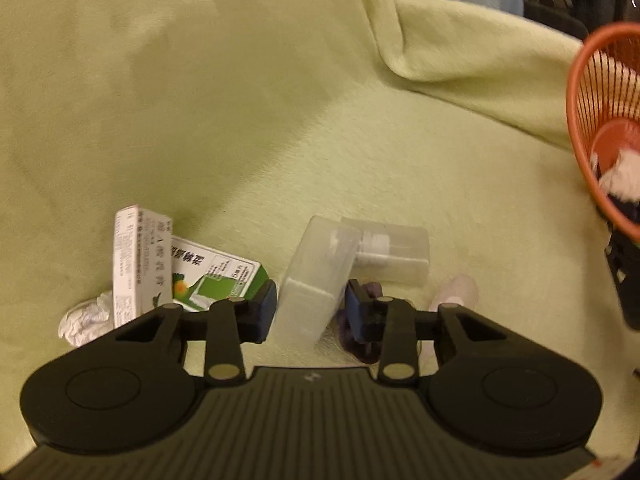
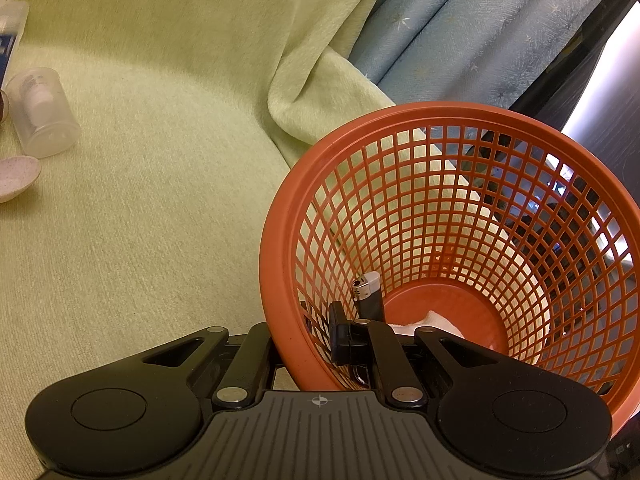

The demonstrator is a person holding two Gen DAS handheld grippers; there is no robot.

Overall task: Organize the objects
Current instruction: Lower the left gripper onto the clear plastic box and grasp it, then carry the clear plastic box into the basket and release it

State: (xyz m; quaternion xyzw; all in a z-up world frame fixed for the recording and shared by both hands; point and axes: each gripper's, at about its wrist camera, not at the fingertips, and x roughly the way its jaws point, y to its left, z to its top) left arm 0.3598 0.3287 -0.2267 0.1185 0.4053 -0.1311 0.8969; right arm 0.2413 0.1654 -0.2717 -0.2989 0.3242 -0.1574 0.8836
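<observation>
My left gripper (image 1: 310, 310) is shut on a translucent plastic box (image 1: 316, 264) that lies tilted on the green blanket (image 1: 240, 120); a pad presses on each long side. Just behind the box lies a clear cylinder (image 1: 396, 252) with a white bottle inside. A purple object (image 1: 360, 344) shows under the right finger. In the right wrist view my right gripper (image 2: 302, 340) is shut on the wall of the orange mesh basket (image 2: 280, 220), one finger inside and one outside. A lighter (image 2: 368, 292) and white tissue (image 2: 436, 320) lie in the basket.
A white medicine box (image 1: 128, 264), a green-and-white box (image 1: 216, 276) and crumpled tissue (image 1: 84, 318) lie left of the gripper. A pale spoon (image 1: 456, 292) lies to the right. The basket rim (image 1: 576, 92) stands at far right. A blue curtain (image 2: 460, 40) hangs behind the blanket fold.
</observation>
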